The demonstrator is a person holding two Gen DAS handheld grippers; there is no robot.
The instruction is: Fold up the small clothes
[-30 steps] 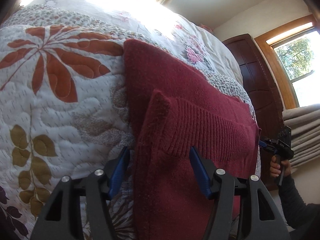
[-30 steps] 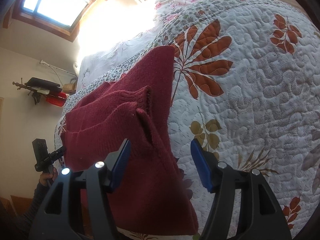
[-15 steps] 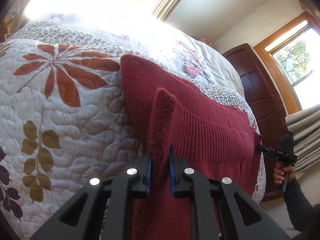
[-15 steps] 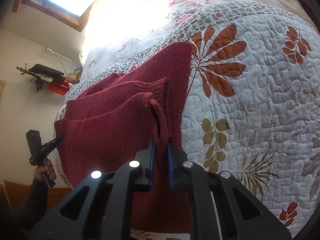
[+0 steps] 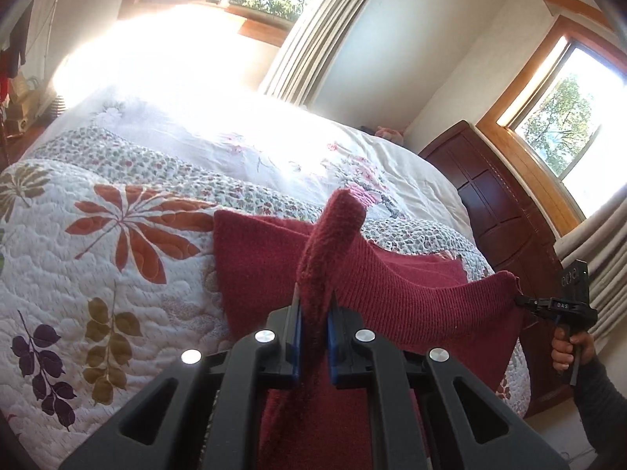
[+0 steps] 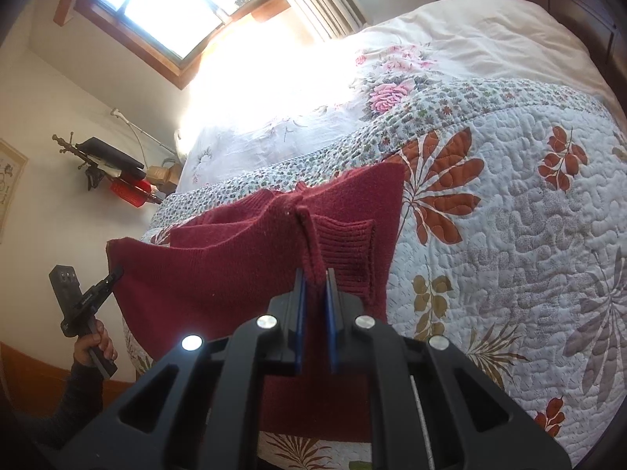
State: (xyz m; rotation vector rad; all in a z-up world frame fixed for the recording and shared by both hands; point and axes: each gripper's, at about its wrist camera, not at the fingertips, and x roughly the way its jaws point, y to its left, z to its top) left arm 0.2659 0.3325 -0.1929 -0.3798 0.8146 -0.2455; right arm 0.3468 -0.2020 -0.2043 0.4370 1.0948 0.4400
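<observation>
A: Logging position. The red knit sweater (image 5: 411,297) is lying on the quilted bedspread (image 5: 117,274) near the bed's edge, its near portion being lifted clear of the quilt.

B: Grippers?

A: The left gripper (image 5: 313,313) is clamping a bunched fold of the knit between its blue pads; fabric is standing up in a soft ridge above the jaws. The right gripper (image 6: 313,297) is pinching another raised fold beside the ribbed band (image 6: 348,250). Both are closed on cloth, none of it slipping that I can see.

B: Handling judgement?

A: Light, fully limp, fuzzy surface, so probably grippy and not fragile. It is sagging between the two hold points, which suggests it is not holding any shape of its own.

B: Best place to hold?

A: Likely at the corners or along the ribbed hem, where the knit looks denser. Pinching mid-panel is bunching it up, and a crooked fold line seems the main risk.

B: Stretch?

A: Probable; a gentle, even pull would be advisable.
</observation>
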